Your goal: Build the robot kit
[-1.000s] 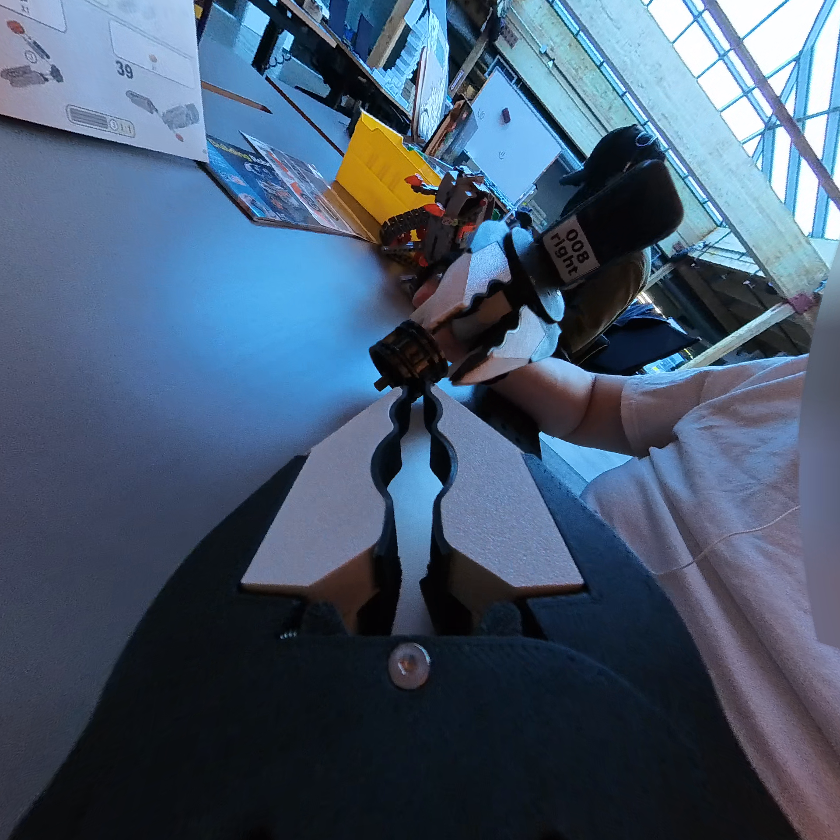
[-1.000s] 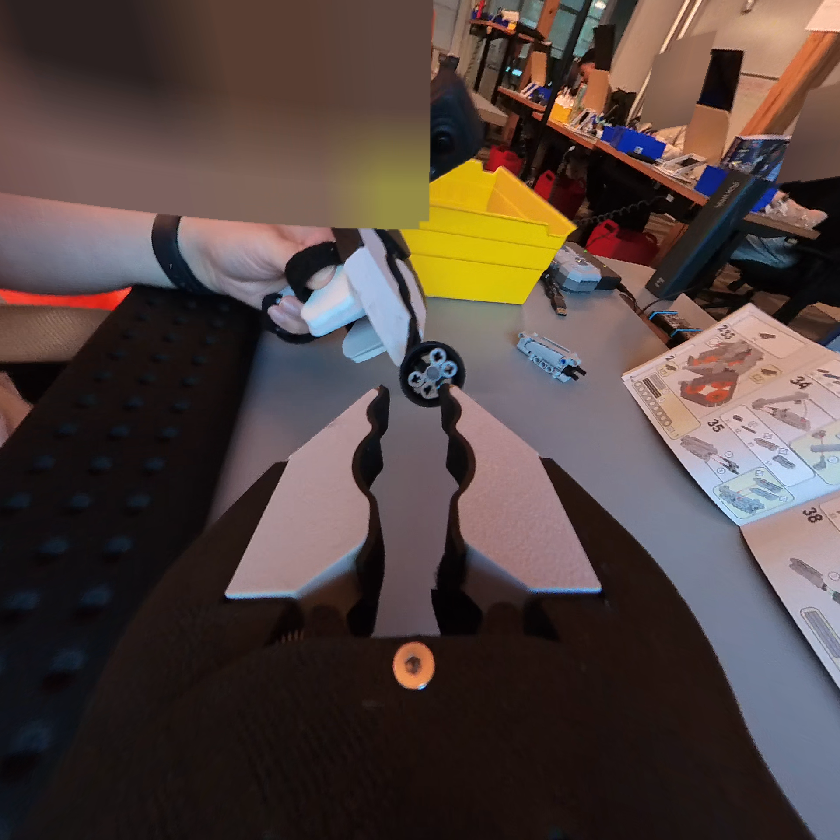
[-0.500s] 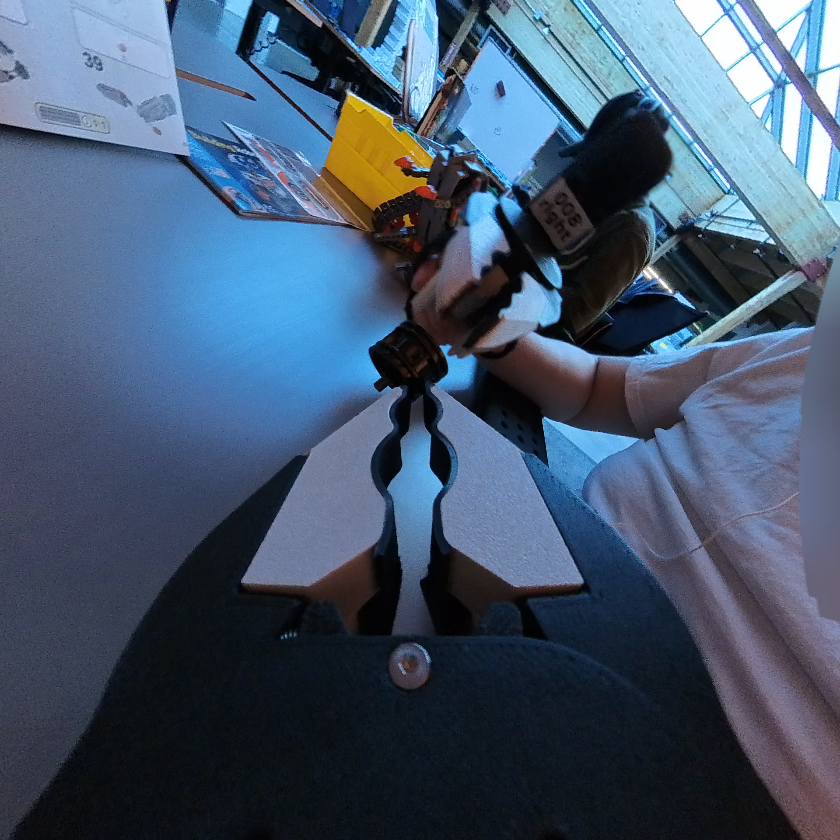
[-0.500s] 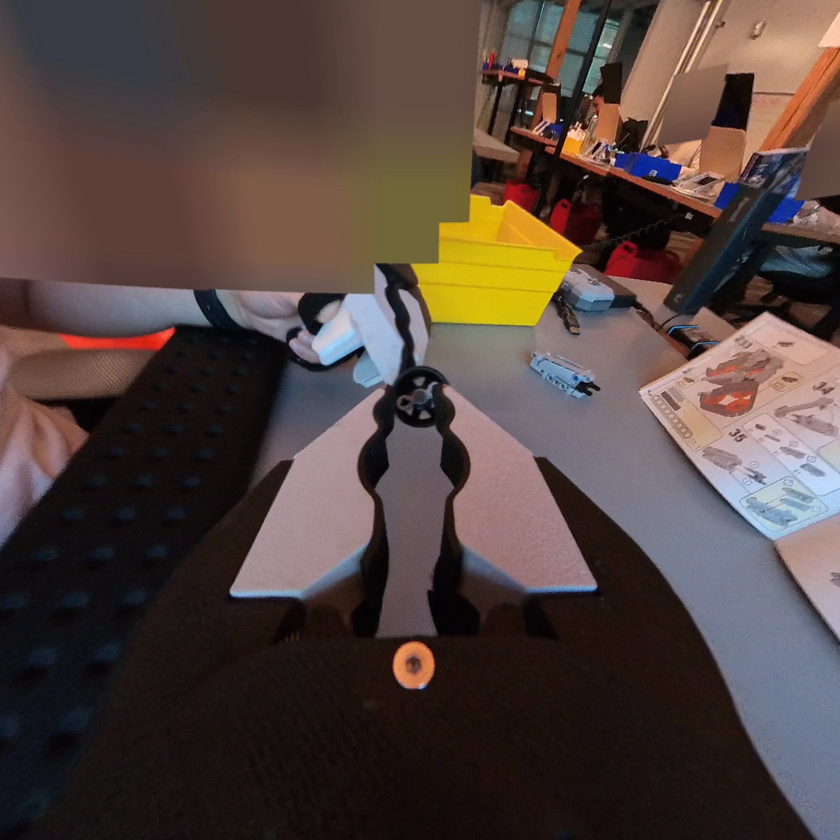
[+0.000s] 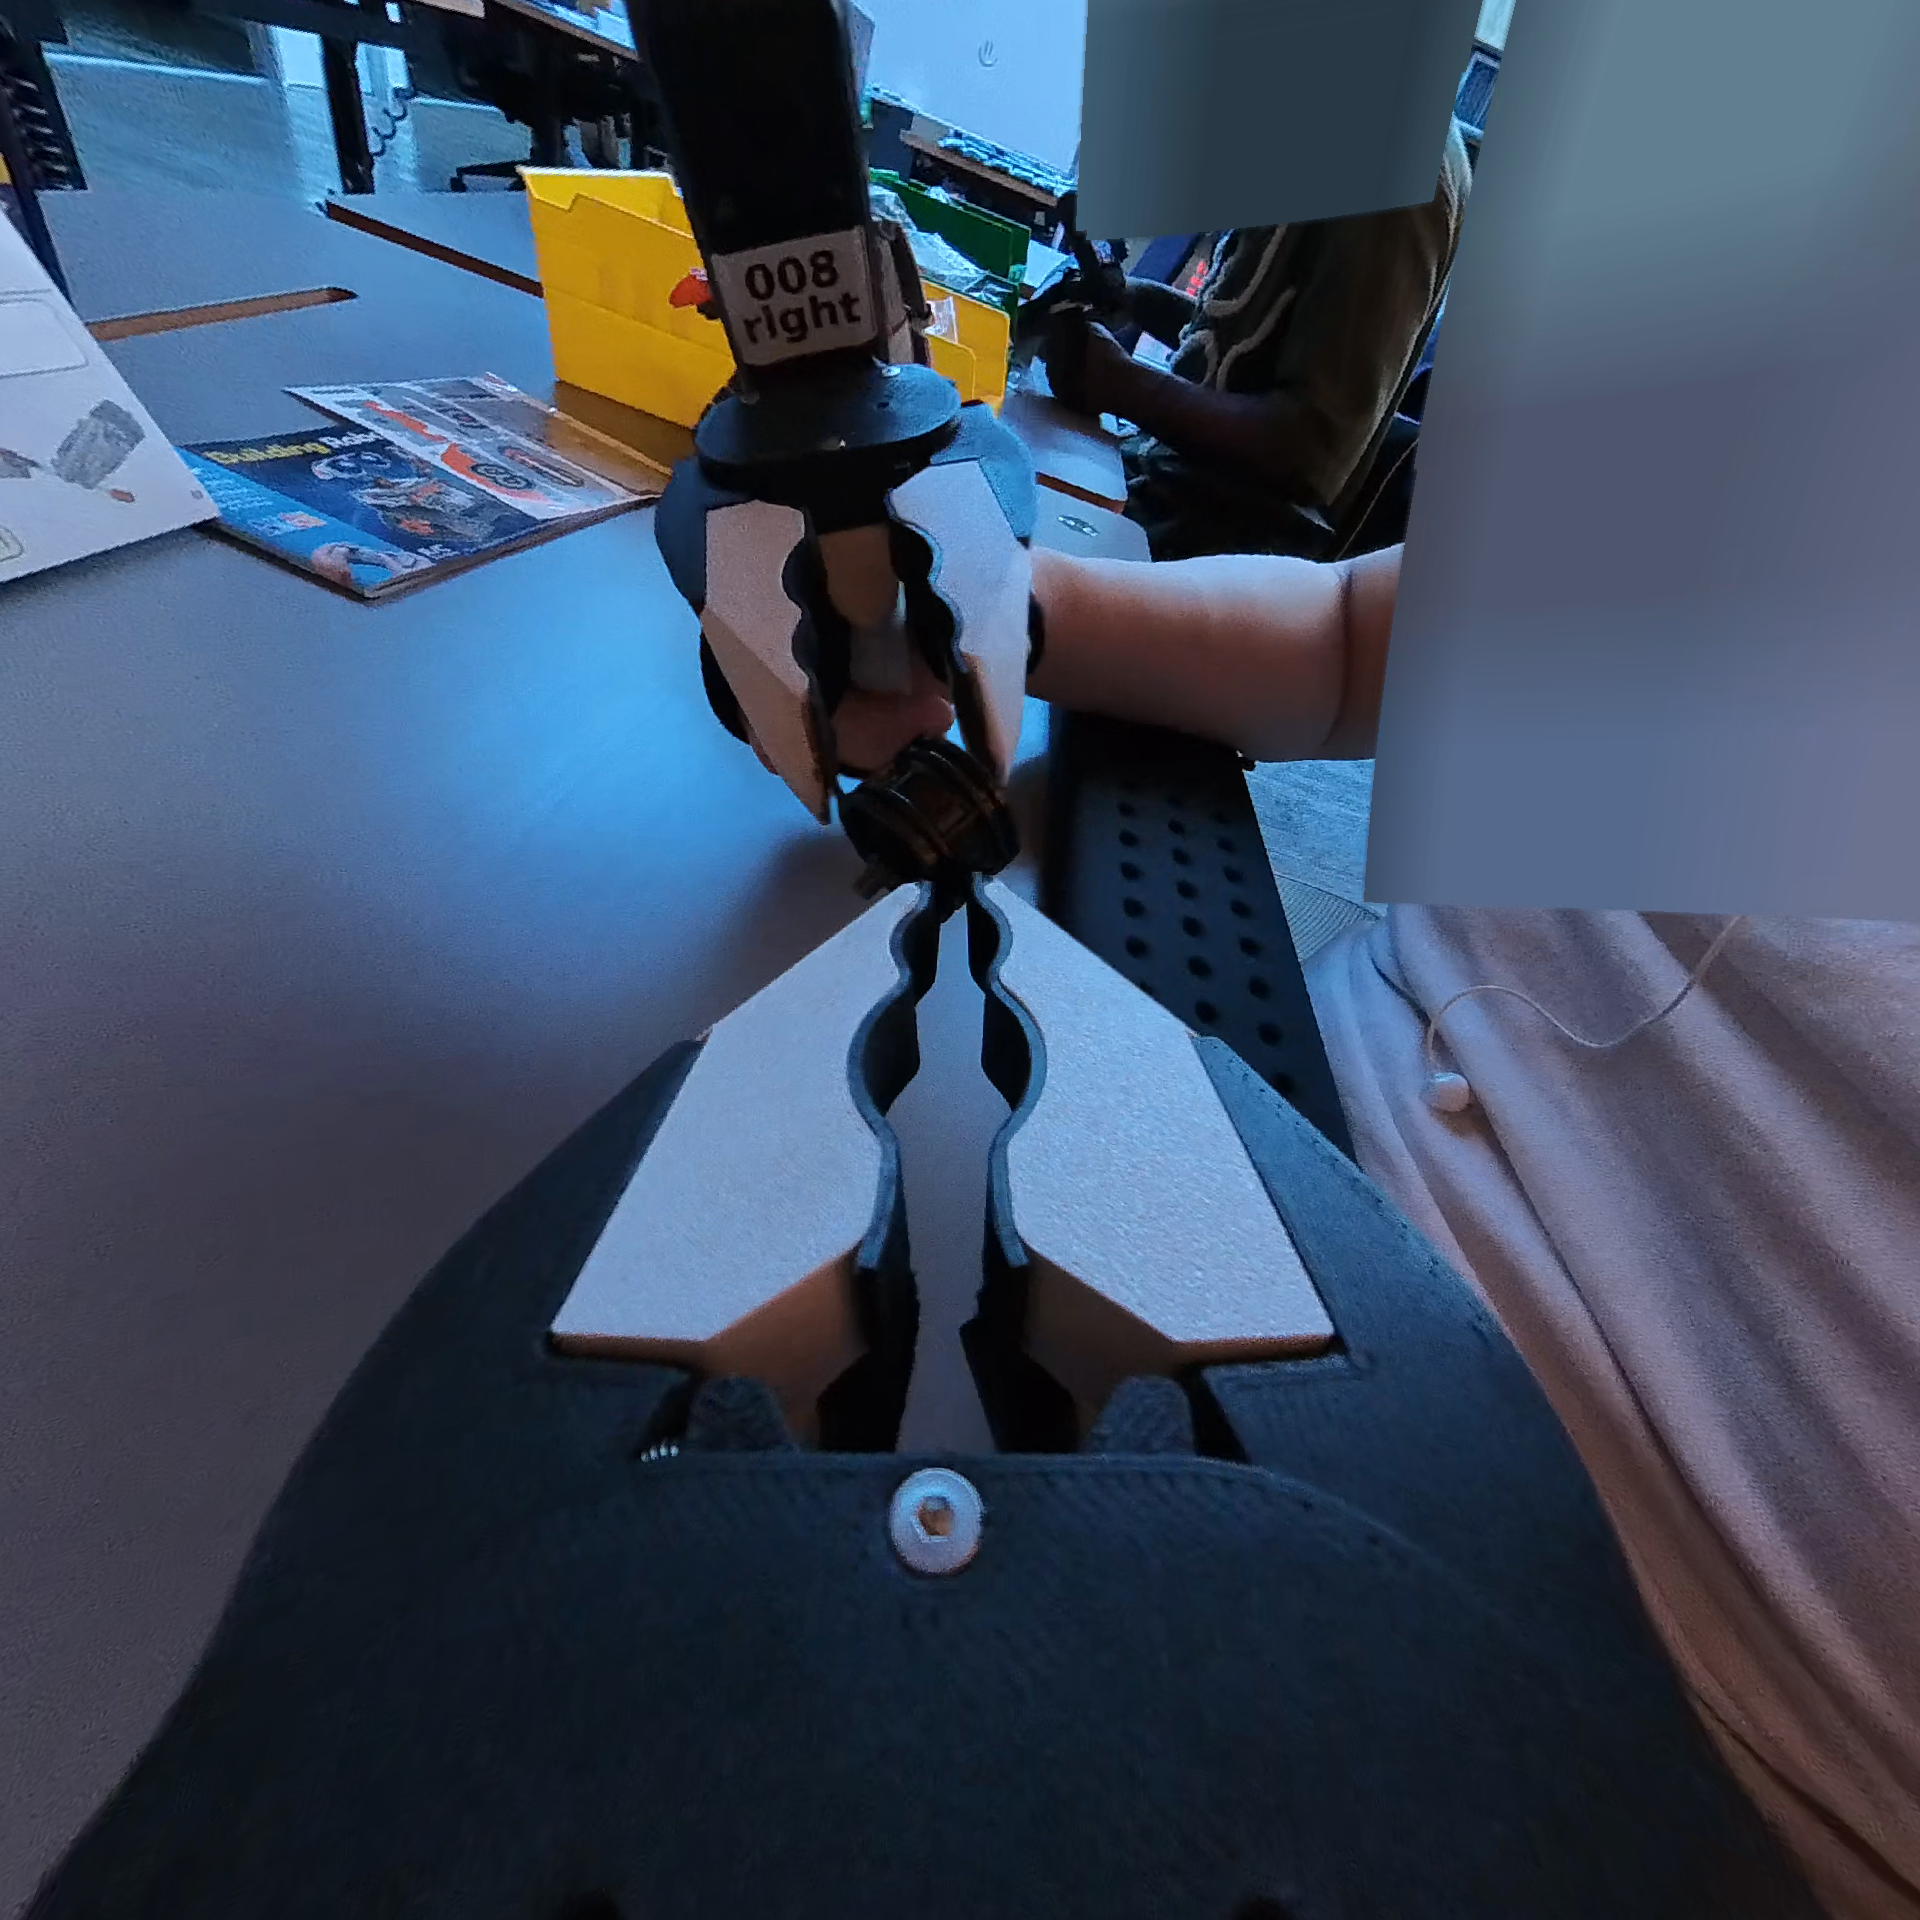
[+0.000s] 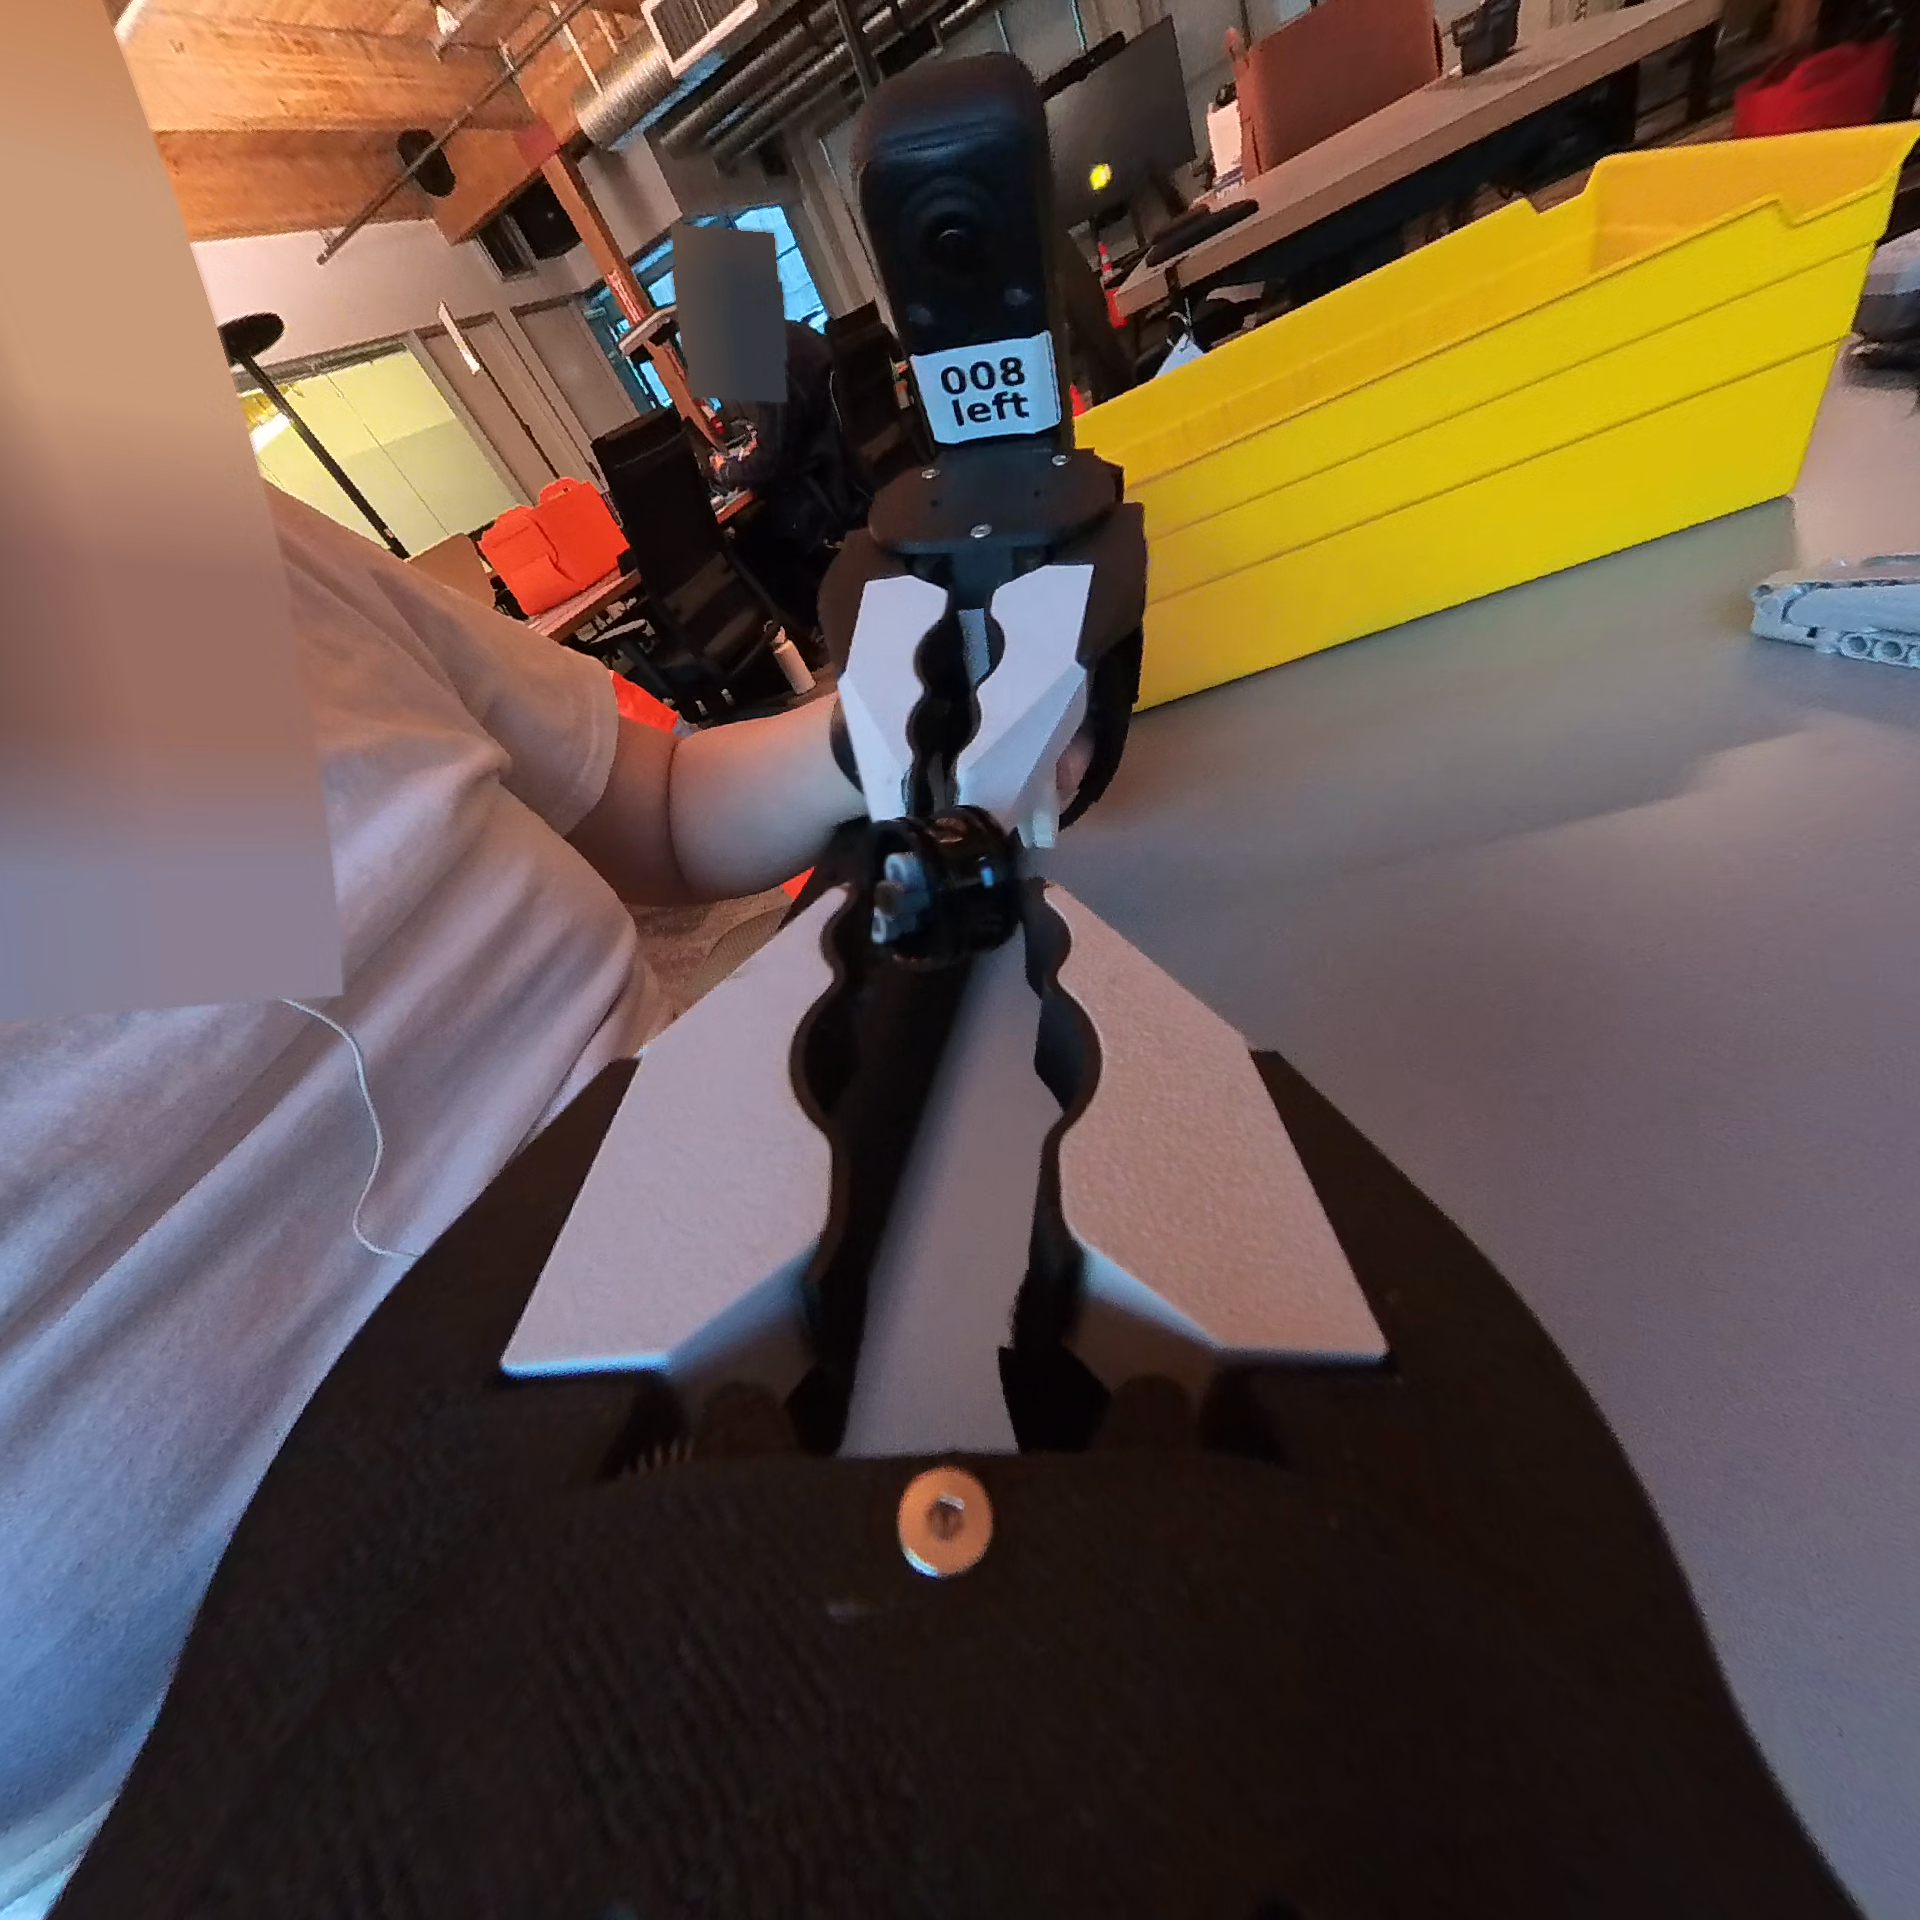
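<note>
A small black wheel [image 5: 928,816] with a grey hub and a short pin is held in the air above the grey table [image 5: 312,831]. My left gripper [image 5: 948,896] is shut on the wheel's edge with its fingertips. My right gripper [image 5: 909,784] comes down from above, facing the left one, with one fingertip on each side of the wheel. In the right wrist view the wheel [image 6: 945,883] sits between my right gripper's [image 6: 935,902] tips, and the left gripper [image 6: 935,805] points straight at it from behind. A hand holds each gripper.
A yellow bin [image 6: 1507,436] stands on the table behind the grippers and also shows in the left wrist view [image 5: 613,301]. Printed booklets [image 5: 416,478] and a white instruction sheet [image 5: 73,468] lie at the left. A grey brick assembly [image 6: 1839,613] lies at the right. A black perforated panel [image 5: 1174,883] lies beside the person's pale shirt. Left and right tips are no more than a few centimetres apart. The grey brick assembly [image 6: 1839,613] sits 25 cm or so from the ends of my right fingers.
Both grippers have swung round to face each other tip to tip. The right gripper's jaws, open beside the wheel a second ago, have closed around it. The left gripper kept its hold.
</note>
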